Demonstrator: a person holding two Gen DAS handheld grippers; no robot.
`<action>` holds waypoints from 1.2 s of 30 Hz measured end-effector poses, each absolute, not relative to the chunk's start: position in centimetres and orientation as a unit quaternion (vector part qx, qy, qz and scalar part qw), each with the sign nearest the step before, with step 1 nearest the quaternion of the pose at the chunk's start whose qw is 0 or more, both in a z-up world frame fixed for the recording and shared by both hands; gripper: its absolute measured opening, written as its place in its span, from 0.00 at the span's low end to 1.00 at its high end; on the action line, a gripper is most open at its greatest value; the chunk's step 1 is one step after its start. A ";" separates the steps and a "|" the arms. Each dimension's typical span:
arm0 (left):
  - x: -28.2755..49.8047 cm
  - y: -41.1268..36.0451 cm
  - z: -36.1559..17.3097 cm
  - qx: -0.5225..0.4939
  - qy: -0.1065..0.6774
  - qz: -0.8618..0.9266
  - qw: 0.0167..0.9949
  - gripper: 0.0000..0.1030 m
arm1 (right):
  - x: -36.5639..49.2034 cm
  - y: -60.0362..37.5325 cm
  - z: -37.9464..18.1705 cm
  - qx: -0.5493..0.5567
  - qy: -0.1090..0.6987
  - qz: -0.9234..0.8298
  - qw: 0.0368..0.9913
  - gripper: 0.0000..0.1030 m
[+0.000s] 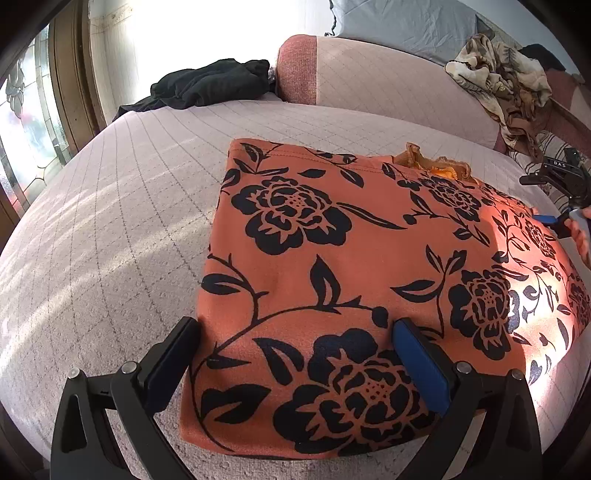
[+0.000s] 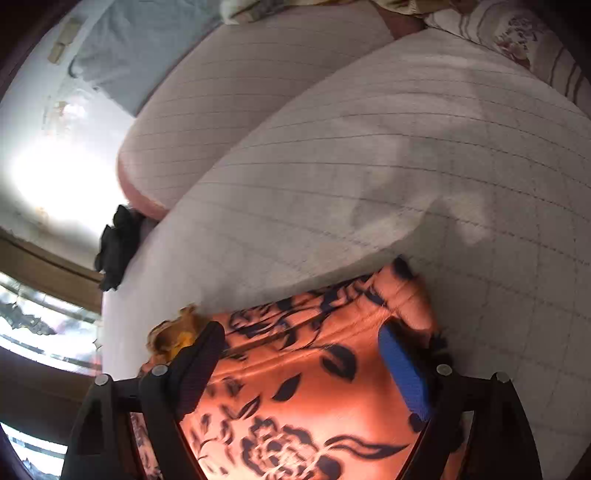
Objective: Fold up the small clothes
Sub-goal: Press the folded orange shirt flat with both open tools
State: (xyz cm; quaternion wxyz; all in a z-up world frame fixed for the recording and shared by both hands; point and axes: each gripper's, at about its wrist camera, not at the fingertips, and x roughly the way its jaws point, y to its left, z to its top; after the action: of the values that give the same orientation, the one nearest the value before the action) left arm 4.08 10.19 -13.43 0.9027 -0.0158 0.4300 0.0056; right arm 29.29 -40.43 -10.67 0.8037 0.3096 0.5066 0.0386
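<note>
An orange garment printed with black flowers lies folded flat on the pale quilted cushion. A frilly orange-brown edge pokes out at its far side. My left gripper stands wide open over the near left corner, one finger off the cloth's left edge, the blue pad above the print, neither pressing. My right gripper is open above the garment near its far right corner, with the frill beside its left finger. This view is blurred. The right gripper also shows at the right edge, held by a hand.
A black pile of clothes lies at the far left by the window. A heap of beige clothes sits on the backrest cushion at the far right. A grey-blue pillow is behind. Bare quilted surface stretches beyond the garment.
</note>
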 end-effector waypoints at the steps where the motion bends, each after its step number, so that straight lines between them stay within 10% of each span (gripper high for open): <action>1: 4.1 10.2 -13.4 -0.017 0.430 0.006 0.903 1.00 | 29.9 -41.3 -11.1 0.330 0.500 0.041 0.800 0.85; 12: 3.7 10.4 -13.3 -0.028 0.431 0.018 0.902 1.00 | 18.0 -43.0 -4.6 0.373 0.425 0.049 0.823 0.85; 25: 0.5 7.5 -9.2 -0.029 0.395 0.001 0.918 1.00 | 5.4 -42.0 -12.2 0.521 0.408 0.008 0.750 0.85; 27: 0.4 7.0 -9.1 -0.032 0.401 0.002 0.916 1.00 | 6.4 -42.2 -12.4 0.525 0.398 0.006 0.753 0.74; 28: 0.4 6.7 -9.1 -0.033 0.402 0.000 0.915 1.00 | 6.9 -42.1 -12.4 0.512 0.402 0.004 0.759 0.28; 29: 0.5 6.3 -9.1 -0.029 0.405 -0.001 0.914 1.00 | 7.3 -42.0 -12.8 0.509 0.411 0.010 0.756 0.08; 36: 2.0 3.7 -8.6 -0.007 0.398 -0.014 0.917 1.00 | 6.5 -40.6 -9.2 0.397 0.413 0.006 0.820 0.15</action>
State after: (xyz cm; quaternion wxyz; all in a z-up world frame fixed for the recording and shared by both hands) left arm 1.98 3.74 -8.59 0.9172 -0.0073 0.3982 -0.0137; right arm 6.49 -40.62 -9.21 0.8198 0.3970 0.4127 0.0061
